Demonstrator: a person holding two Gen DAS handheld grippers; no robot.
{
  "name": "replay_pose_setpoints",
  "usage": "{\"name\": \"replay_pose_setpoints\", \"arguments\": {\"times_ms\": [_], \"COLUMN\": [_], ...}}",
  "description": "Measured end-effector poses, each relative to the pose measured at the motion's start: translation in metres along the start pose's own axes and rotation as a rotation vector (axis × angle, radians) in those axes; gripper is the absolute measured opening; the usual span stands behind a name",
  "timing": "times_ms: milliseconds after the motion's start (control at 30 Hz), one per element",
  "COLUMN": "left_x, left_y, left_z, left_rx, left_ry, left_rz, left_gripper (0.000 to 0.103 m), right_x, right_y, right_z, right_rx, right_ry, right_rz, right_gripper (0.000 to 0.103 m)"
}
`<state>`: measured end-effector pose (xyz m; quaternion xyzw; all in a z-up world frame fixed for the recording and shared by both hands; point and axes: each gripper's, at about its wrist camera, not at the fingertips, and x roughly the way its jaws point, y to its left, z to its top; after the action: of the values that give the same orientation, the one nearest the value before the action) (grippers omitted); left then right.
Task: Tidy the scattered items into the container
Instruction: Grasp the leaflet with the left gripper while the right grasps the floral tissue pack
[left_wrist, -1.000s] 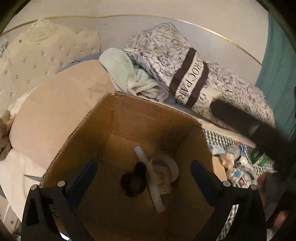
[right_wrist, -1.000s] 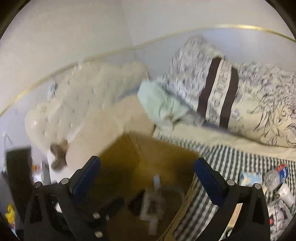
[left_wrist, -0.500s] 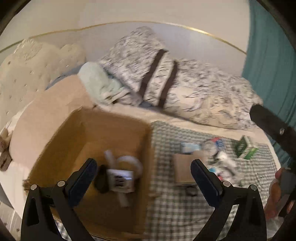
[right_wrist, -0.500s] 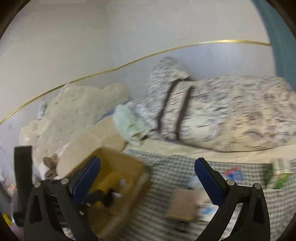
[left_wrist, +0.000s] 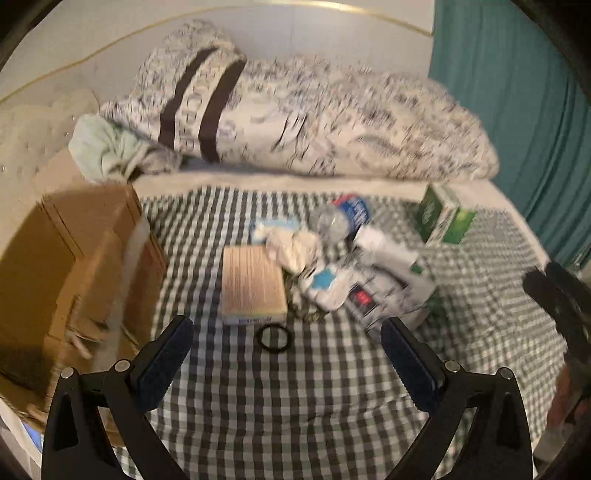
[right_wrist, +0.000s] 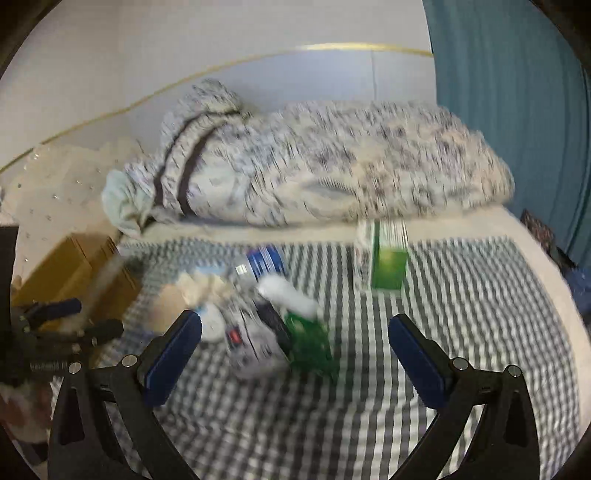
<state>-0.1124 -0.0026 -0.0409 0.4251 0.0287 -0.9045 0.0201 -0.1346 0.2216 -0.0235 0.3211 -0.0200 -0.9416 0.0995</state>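
My right gripper (right_wrist: 294, 341) hangs with jaws wide apart and empty over the checked cloth (right_wrist: 461, 295). Centre frame I see a blurred heap: bottle (right_wrist: 260, 263), green packet (right_wrist: 308, 341). A green carton (right_wrist: 388, 264) stands apart at upper right; the box (right_wrist: 74, 266) sits at left.

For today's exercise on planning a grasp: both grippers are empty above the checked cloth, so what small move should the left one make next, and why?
Probably ease the left gripper forward and down over the black ring. Its jaws stand open and empty, the ring lies nearest between them on the checked cloth, apart from the tan box, and the cardboard box sits close at left.
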Motion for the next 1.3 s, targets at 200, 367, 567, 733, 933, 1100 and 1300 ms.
{"name": "replay_pose_setpoints", "arguments": {"times_ms": [200, 367, 567, 733, 933, 1100, 1300], "left_x": [0.043, 0.073, 0.105, 0.130, 0.152, 0.165, 0.165], "left_y": [0.016, 0.029, 0.043, 0.046, 0.038, 0.051, 0.048], "left_z": [-0.005, -0.004, 0.003, 0.003, 0.003, 0.009, 0.009], "left_rx": [-0.062, -0.093, -0.120, -0.142, -0.078, -0.172, -0.143], "left_ry": [0.066, 0.094, 0.118, 0.155, 0.184, 0.207, 0.183], "left_rz": [0.031, 0.048, 0.079, 0.036, 0.057, 0.049, 0.027], "left_gripper": [0.103, 0.103, 0.103, 0.103, 0.103, 0.103, 0.092], "right_x": [0.045, 0.075, 0.107, 0.134, 0.165, 0.176, 0.181], "right_y": [0.010, 0.027, 0.033, 0.042, 0.047, 0.046, 0.055], "right_z": [-0.022, -0.027, -0.014, -0.001, -0.013, -0.035, -0.044], "right_rx": [0.005, -0.032, -0.018, -0.010, -0.071, -0.101, -0.188], "right_ry": [0.104, 0.163, 0.183, 0.191, 0.278, 0.364, 0.351], "right_rz": [0.069, 0.101, 0.120, 0.150, 0.106, 0.114, 0.067], "right_gripper": [0.102, 0.102, 0.102, 0.102, 0.101, 0.085, 0.079]}}
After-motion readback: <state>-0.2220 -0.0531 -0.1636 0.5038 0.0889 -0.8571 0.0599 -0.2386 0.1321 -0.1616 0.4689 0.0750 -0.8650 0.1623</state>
